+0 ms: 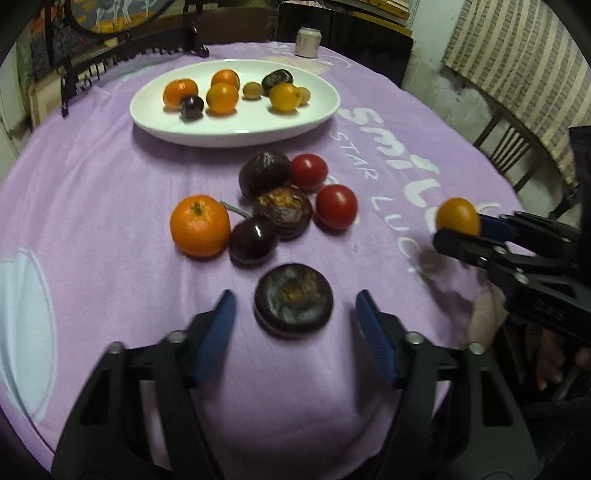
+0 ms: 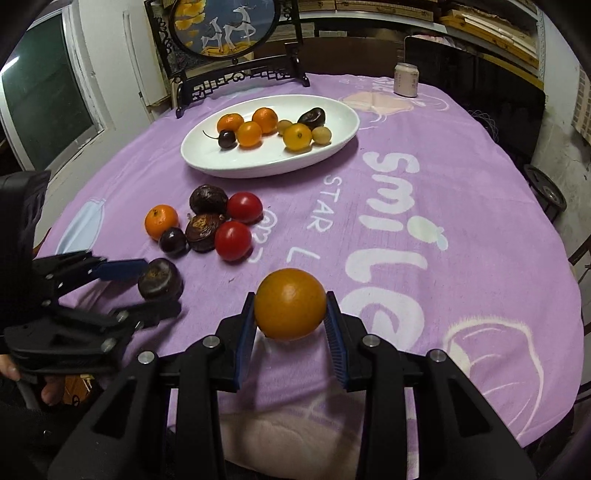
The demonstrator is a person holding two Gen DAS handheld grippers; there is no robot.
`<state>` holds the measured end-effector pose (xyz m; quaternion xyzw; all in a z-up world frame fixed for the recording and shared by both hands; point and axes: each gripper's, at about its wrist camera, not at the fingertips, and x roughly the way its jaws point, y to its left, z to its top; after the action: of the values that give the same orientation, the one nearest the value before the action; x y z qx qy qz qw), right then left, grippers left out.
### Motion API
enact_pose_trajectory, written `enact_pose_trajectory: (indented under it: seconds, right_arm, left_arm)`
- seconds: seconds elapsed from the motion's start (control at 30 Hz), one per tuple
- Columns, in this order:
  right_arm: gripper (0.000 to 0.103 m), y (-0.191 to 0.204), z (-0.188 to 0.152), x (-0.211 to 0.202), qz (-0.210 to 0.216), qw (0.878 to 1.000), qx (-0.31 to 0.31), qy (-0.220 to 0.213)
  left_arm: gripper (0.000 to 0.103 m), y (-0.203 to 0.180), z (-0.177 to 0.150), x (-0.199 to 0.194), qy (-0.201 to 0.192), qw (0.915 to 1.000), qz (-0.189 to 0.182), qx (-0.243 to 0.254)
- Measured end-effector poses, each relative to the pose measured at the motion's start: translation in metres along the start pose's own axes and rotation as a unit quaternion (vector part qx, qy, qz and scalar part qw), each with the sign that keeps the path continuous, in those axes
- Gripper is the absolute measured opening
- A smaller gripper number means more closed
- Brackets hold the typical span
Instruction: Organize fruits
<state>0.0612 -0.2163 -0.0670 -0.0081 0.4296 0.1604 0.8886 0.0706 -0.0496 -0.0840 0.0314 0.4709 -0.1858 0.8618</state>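
Observation:
A dark, wrinkled passion fruit (image 1: 293, 299) lies on the purple cloth between the blue pads of my left gripper (image 1: 295, 295), with a gap on each side, so the gripper is open. My right gripper (image 2: 290, 317) is shut on a round orange fruit (image 2: 290, 304) and holds it just above the cloth. The white oval plate (image 1: 236, 134) at the back holds several orange, dark and small yellow fruits. In front of it lie a mandarin (image 1: 199, 225), a dark cherry (image 1: 253, 240), two more passion fruits (image 1: 284, 210) and two red tomatoes (image 1: 336, 206).
A drinks can (image 1: 308, 42) stands at the far edge of the table. A black carved stand with a round picture (image 2: 225, 26) rises behind the plate. A chair (image 1: 509, 147) is at the right. A person's hand (image 1: 487, 314) holds the right gripper.

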Motion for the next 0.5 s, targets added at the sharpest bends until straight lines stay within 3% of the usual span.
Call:
enact_pose_trajectory:
  seconds: [0.07,0.5]
  right_arm:
    - [0.036,-0.001,0.001,0.0,0.005,1.0,0.001,-0.001]
    - [0.036,-0.004,0.004,0.001,0.017,1.0,0.01,0.0]
  left_arm:
    - [0.042,-0.003,0.001,0.001,-0.002,0.9999,0.016,0.007]
    - [0.042,0.006,0.006,-0.024,-0.029,0.9994,0.016,-0.005]
